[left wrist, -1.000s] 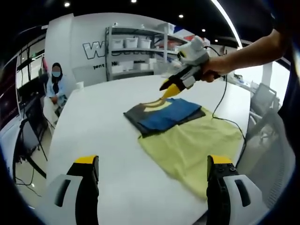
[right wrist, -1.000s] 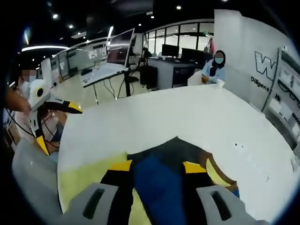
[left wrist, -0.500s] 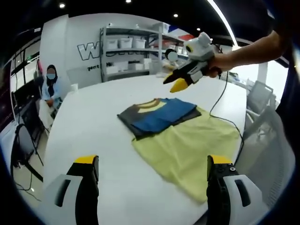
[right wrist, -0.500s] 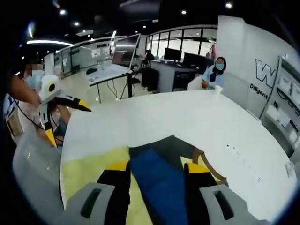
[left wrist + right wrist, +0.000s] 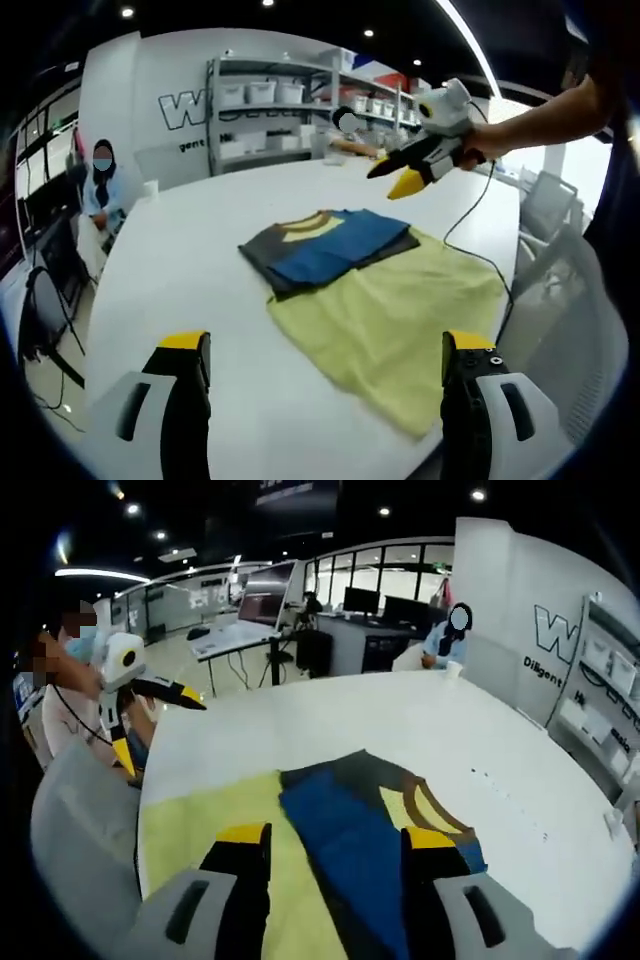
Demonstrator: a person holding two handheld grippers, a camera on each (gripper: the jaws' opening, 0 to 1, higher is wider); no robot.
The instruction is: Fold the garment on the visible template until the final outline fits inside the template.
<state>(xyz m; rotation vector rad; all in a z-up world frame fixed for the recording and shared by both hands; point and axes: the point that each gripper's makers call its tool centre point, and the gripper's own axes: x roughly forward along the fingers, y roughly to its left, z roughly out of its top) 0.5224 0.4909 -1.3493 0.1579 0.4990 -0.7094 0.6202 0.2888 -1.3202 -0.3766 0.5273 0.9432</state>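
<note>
In the right gripper view the near end of the shirt (image 5: 345,825) lies behind the fingers (image 5: 245,870) at the frame's bottom. The template (image 5: 205,825) continues under the shirt and is cut off at lower left. In the left gripper view the wall lettering (image 5: 190,105) is cut by shelving (image 5: 290,110).

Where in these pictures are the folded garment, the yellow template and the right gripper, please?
folded garment (image 5: 330,248), left gripper view, on its blue top panel.
yellow template (image 5: 400,320), left gripper view, on the bare cloth in front of the garment.
right gripper (image 5: 408,184), left gripper view, at the yellow tips of its fingers.
</note>
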